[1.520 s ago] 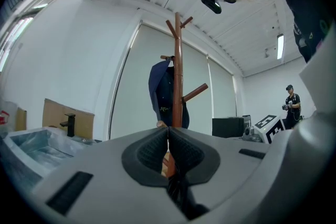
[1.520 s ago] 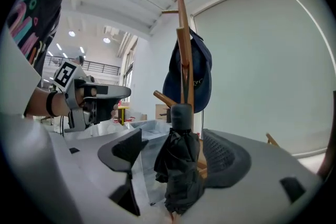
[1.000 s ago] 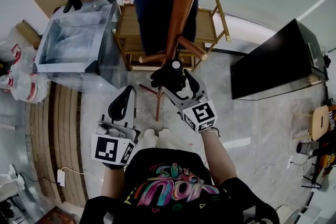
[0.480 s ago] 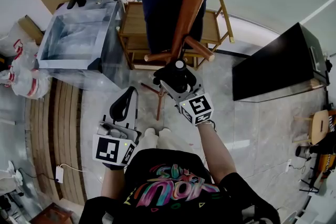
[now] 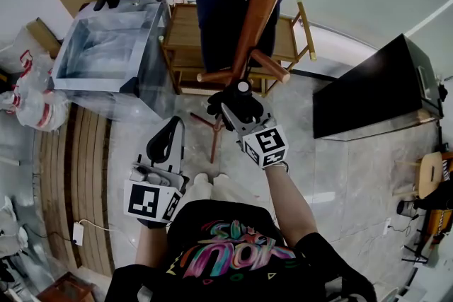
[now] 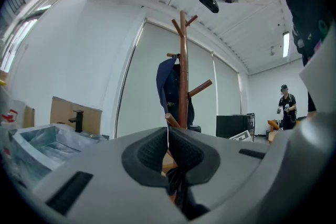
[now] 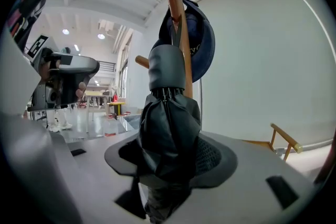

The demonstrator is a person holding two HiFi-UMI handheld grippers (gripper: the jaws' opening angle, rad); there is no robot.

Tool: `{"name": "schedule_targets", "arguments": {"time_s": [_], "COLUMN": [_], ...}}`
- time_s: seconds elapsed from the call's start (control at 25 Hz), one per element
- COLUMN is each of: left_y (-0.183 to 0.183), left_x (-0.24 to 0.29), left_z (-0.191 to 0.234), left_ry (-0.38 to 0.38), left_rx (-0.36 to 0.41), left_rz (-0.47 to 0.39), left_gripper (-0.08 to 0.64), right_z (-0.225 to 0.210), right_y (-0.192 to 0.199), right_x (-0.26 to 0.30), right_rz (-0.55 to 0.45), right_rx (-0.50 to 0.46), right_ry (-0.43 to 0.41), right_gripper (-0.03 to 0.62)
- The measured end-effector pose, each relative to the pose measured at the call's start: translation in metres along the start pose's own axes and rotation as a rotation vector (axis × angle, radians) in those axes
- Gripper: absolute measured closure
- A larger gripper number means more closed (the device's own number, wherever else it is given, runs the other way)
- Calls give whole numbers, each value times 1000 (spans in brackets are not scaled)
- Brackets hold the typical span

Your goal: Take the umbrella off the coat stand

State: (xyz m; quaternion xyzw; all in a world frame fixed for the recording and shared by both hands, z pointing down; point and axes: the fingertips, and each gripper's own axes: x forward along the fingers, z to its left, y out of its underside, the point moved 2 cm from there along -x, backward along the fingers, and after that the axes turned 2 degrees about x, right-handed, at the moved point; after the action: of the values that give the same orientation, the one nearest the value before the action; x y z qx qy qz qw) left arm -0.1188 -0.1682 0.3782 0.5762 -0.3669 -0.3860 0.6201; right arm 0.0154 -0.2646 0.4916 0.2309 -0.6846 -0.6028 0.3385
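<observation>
A folded black umbrella (image 5: 243, 88) hangs against the wooden coat stand (image 5: 260, 0), just below its lower pegs. My right gripper (image 5: 237, 105) reaches up to it; its jaws have just been closing and now press on the umbrella's bunched fabric. In the right gripper view the umbrella (image 7: 169, 118) fills the gap between the pads of the right gripper (image 7: 168, 159), with the coat stand (image 7: 176, 5) right behind. My left gripper (image 5: 168, 129) hangs lower left, shut and holding nothing. In the left gripper view the left gripper (image 6: 168, 150) has its pads together, facing the coat stand (image 6: 182, 73).
A dark blue jacket (image 5: 221, 7) hangs on the stand's far side. Behind the stand are a wooden folding chair (image 5: 287, 39) and a grey open bin (image 5: 106, 53). A black cabinet (image 5: 375, 85) stands at the right. Far off in the left gripper view stands a person (image 6: 286, 105).
The right gripper's jaws stood wide around the umbrella and have closed onto it. The left gripper has kept still.
</observation>
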Motion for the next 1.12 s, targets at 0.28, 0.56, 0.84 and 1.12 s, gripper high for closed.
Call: {"name": "schedule_targets", "arguments": {"time_s": [0.28, 0.56, 0.84, 1.12], "left_y": [-7, -12, -19, -27], "left_x": [-1, -3, -7, -7], "left_z": [0, -1, -6, -15], "left_ry": [-1, 2, 9, 30], "left_rx": [5, 10, 18, 30], "left_rz": [-14, -22, -44, -60], "left_gripper": [532, 532, 532, 532], "right_z": [2, 5, 9, 15], "right_y": [-12, -21, -33, -51], "right_x": [-6, -13, -28, -47], "right_rz": [-25, -30, -35, -48], "right_rx": [8, 4, 7, -1], "right_ry": [2, 10, 18, 19], "right_gripper": [341, 341, 342, 343]}}
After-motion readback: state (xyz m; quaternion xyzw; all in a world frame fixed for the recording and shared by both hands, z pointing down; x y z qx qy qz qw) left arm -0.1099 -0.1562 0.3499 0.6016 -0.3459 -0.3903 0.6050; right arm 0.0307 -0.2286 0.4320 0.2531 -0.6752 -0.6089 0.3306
